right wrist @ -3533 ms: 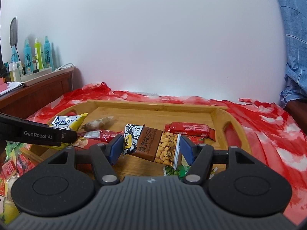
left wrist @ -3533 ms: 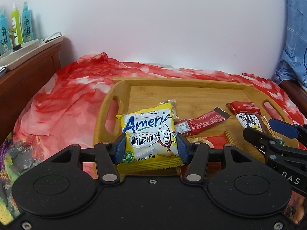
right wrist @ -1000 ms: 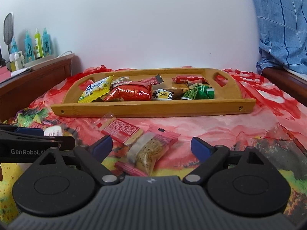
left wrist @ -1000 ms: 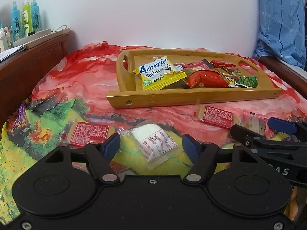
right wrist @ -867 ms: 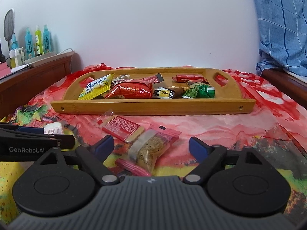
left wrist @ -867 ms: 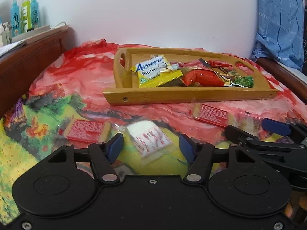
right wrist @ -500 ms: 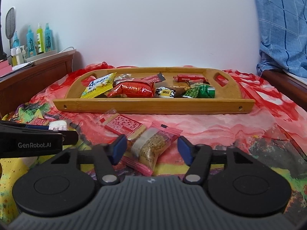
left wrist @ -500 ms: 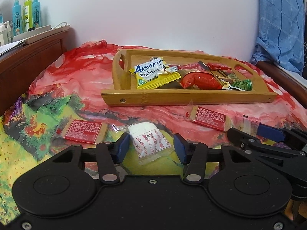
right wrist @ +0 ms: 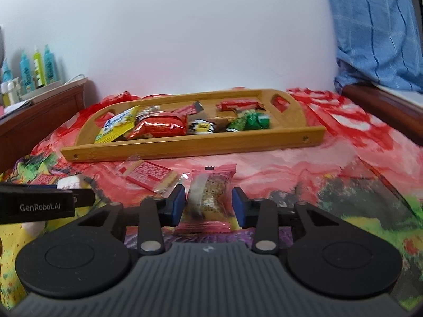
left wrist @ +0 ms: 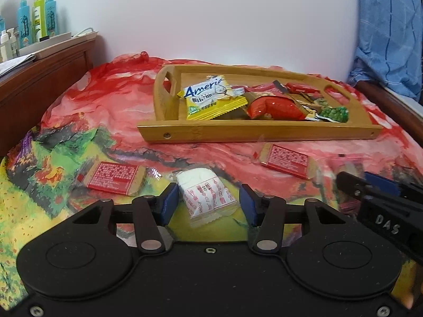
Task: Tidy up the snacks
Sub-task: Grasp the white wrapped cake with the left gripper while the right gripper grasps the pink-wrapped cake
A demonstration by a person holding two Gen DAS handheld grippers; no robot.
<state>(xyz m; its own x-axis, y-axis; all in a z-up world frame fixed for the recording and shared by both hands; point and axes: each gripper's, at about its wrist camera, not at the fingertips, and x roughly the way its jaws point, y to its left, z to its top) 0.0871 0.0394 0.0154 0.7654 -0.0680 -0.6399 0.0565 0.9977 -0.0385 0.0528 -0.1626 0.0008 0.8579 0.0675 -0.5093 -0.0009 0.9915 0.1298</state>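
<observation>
A wooden tray (left wrist: 259, 131) (right wrist: 201, 145) holds several snack packets, among them a yellow chip bag (left wrist: 211, 97) and a red packet (left wrist: 275, 108). My left gripper (left wrist: 207, 203) has closed around a white snack packet with red print (left wrist: 206, 195) on the cloth; its pads touch the wrapper's sides. My right gripper (right wrist: 207, 204) is shut on a pink-ended grain bar packet (right wrist: 210, 192), now straight between the fingers. Flat red biscuit packets lie loose on the cloth in the left wrist view (left wrist: 113, 178) (left wrist: 286, 160) and in the right wrist view (right wrist: 149, 175).
A red, green and yellow patterned cloth (left wrist: 79, 121) covers the surface. A wooden headboard shelf (left wrist: 45, 74) with bottles (left wrist: 37, 18) stands at the left. Blue checked fabric (right wrist: 378, 31) hangs at the right over a wooden rail.
Both grippers left the tray, dropped to the cloth in front of it and narrowed: the left around the white packet, the right onto the grain bar, which has turned straight.
</observation>
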